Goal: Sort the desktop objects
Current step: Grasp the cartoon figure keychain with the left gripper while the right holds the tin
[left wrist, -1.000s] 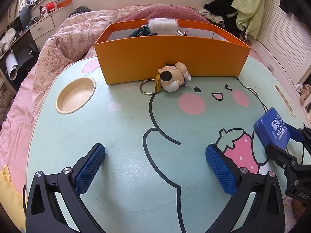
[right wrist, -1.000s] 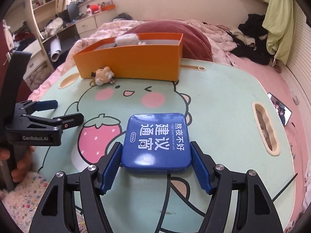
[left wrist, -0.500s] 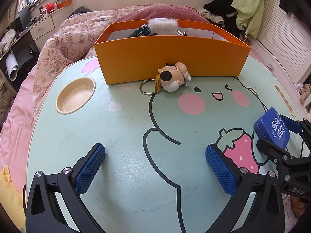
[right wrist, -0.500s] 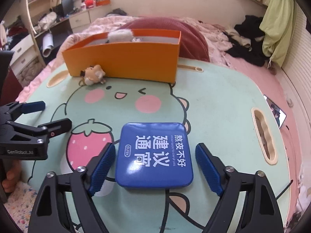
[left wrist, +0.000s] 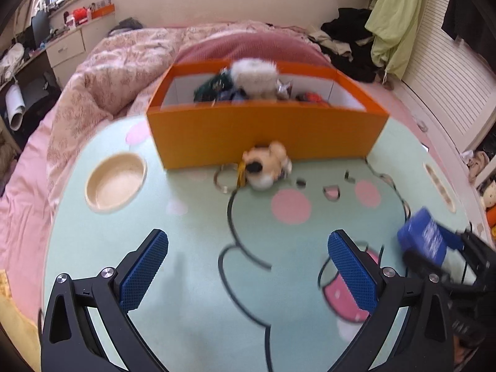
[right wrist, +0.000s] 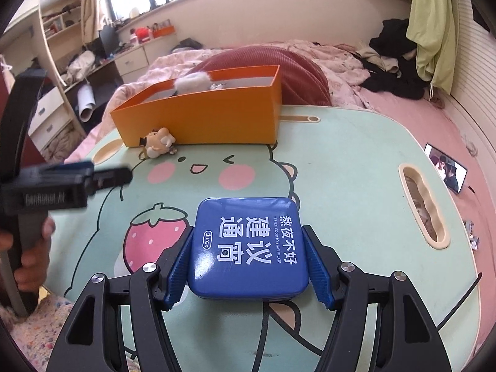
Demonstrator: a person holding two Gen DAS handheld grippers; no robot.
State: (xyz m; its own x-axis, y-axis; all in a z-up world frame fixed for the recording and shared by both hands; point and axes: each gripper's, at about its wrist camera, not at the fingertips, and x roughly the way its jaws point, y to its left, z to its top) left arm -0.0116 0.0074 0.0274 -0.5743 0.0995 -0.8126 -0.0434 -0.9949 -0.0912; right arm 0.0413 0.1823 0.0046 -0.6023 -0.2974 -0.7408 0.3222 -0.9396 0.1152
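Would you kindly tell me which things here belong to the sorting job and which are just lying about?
Job:
- blue tin, gripped by right tongs
- dog keychain
- orange box

Lying about:
- phone
- green garment
- black clothes

Both views look forward and steeply down along a pair of fingers, from close above the worktop [left wrist: 192, 325]. The left wrist view faces the orange box [left wrist: 266, 136] head-on, with the bed [left wrist: 124, 49] behind it. The right wrist view sits further right and sees the same box [right wrist: 201, 117] at an angle. Each catches the other gripper at its edge, and both share the box, the plush keyring [left wrist: 266, 167] and the printed worktop.
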